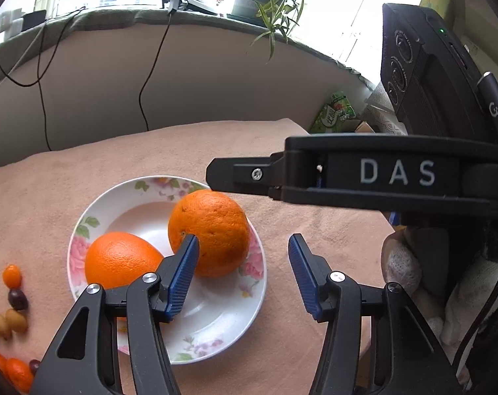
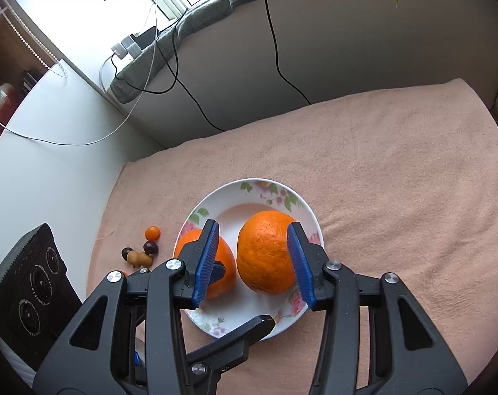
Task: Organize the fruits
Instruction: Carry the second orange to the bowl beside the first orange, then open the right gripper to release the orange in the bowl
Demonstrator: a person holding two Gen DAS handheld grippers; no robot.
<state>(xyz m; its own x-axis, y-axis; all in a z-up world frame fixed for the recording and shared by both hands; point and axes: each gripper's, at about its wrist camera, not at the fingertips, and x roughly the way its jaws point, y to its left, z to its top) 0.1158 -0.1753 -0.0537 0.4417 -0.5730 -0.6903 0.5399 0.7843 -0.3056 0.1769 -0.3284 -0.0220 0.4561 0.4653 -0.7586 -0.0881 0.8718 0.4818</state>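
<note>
Right gripper (image 2: 253,260) fingers straddle right orange (image 2: 265,251), right pad touching peel, left pad apart. Left gripper (image 1: 242,273) fingers apart, holding nothing. Both oranges sit in floral plate (image 2: 308,210); left orange (image 1: 120,260) alongside.

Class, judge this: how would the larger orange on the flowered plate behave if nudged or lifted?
The larger orange is round, so it would probably roll across the plate. Its dimpled peel likely grips well. It looks firm, probably heavy for its size.
</note>
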